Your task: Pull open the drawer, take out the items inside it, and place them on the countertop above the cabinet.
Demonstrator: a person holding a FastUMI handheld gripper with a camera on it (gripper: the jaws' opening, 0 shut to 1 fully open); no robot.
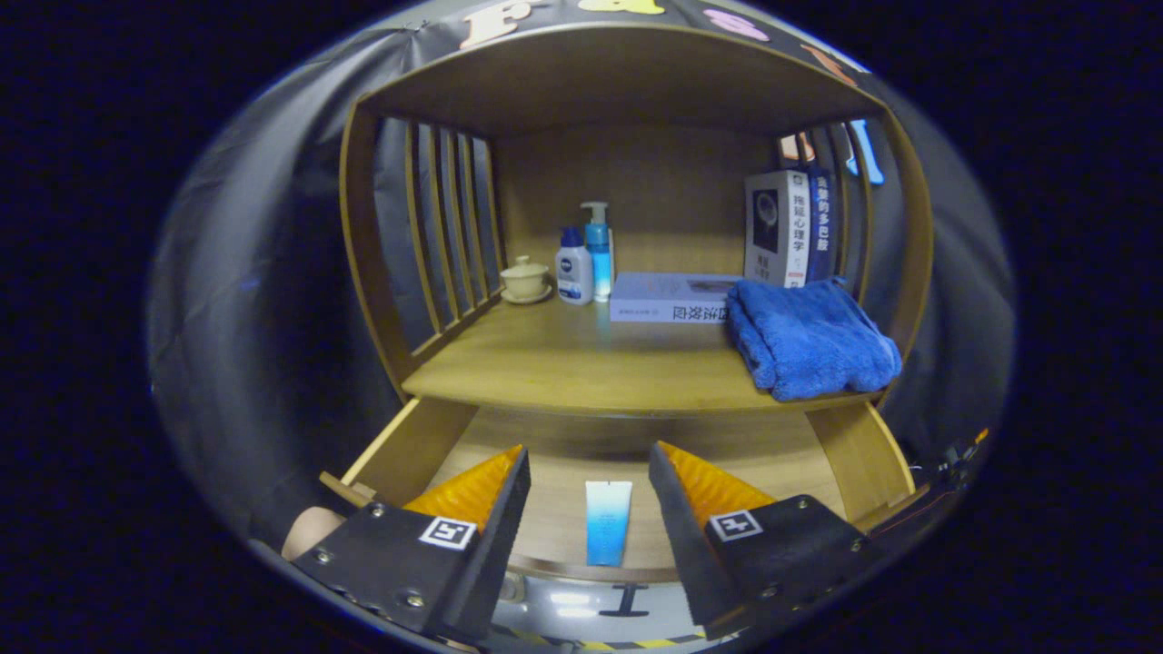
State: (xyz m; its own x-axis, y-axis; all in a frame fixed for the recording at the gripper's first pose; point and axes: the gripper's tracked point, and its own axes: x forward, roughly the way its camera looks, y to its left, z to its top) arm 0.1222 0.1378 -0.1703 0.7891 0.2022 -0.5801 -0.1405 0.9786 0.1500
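Note:
The wooden drawer (pixel 413 445) stands pulled out below the countertop (pixel 581 368). On its floor lies a white-and-blue tube (pixel 607 522), flat, its length running away from me. My gripper (pixel 589 463) hovers above the drawer, open, with the tube below and between the two fingers; neither finger touches it. A folded blue towel (pixel 809 336) rests on the countertop's right side.
At the back of the countertop stand a lidded cup (pixel 525 278), a small white bottle (pixel 573 266), a blue pump bottle (pixel 598 250), a flat book (pixel 672 298) and upright books (pixel 789 227). Slatted side walls (pixel 450 227) and a top board enclose the shelf.

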